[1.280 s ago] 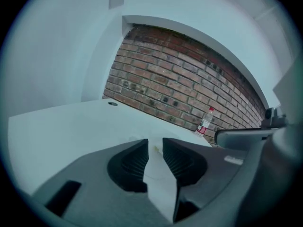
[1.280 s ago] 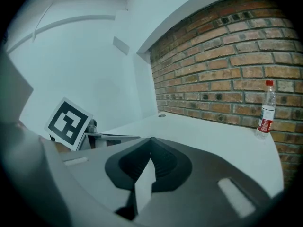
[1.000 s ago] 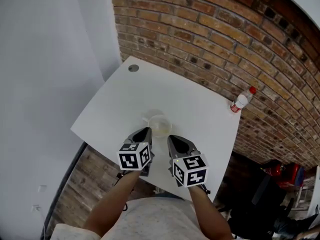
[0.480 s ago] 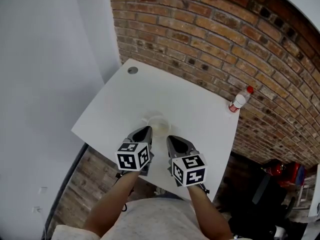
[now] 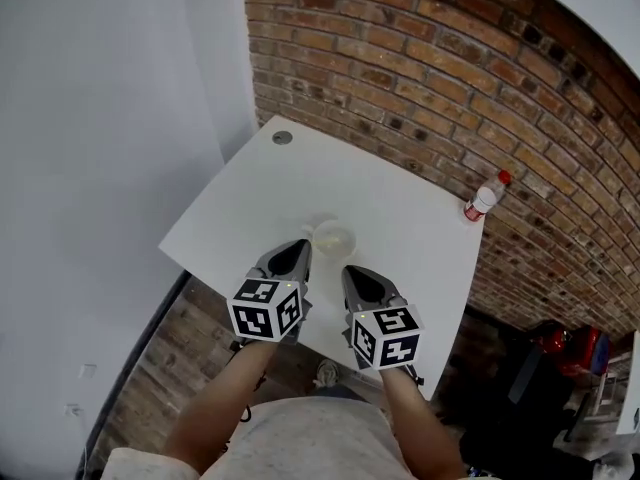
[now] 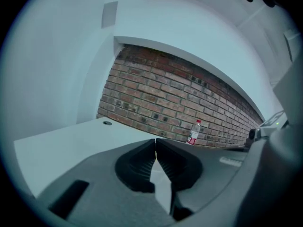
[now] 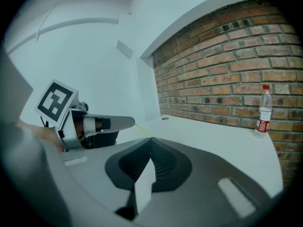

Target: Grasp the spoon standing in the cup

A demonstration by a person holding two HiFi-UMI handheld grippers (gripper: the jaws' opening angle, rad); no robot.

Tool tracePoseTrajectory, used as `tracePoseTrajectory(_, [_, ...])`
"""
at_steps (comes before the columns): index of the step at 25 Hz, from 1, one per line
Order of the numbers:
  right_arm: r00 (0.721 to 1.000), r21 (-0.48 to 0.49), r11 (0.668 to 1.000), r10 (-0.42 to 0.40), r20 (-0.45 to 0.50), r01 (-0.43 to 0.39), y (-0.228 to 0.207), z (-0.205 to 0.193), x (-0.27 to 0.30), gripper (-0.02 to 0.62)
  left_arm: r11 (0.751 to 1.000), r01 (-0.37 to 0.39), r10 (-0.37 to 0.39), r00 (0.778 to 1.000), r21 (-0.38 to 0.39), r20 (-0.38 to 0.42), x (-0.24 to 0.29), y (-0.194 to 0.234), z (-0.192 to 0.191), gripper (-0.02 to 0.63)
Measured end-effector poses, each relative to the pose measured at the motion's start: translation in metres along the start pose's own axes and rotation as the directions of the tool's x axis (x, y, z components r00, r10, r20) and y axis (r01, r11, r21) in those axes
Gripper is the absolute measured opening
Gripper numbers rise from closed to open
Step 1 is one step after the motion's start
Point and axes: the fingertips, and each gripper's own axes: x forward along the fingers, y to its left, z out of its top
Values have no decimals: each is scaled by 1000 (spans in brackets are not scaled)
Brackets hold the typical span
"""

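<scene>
- Round translucent cup (image 5: 333, 238) on the smooth white desk (image 5: 400, 193); plastic bottle (image 5: 483, 199) beside the rough brick wall (image 5: 420, 58).
- Left gripper (image 6: 155, 141) fingers have just been closing and are clenched, empty; right gripper (image 7: 150, 140) clenched too.

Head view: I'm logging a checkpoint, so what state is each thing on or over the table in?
Left tool: jaws just closed together, nothing visible between them.
Right tool: shut, empty.
Cup: upright; spoon inside not discernible.
Bottle: upright, red cap on.
</scene>
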Motion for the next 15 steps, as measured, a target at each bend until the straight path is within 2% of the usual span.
tracePoseTrajectory(9, [999,-18,1000,24,33,-23,58,-1,-16,6,999,-38,37,997,24,61,-75,15,10,5])
tracePoseTrajectory(15, [998,-33,998,54,44,-53,101,-6,-26,6,995,-90,87,994,41,70,-127,31,5,5])
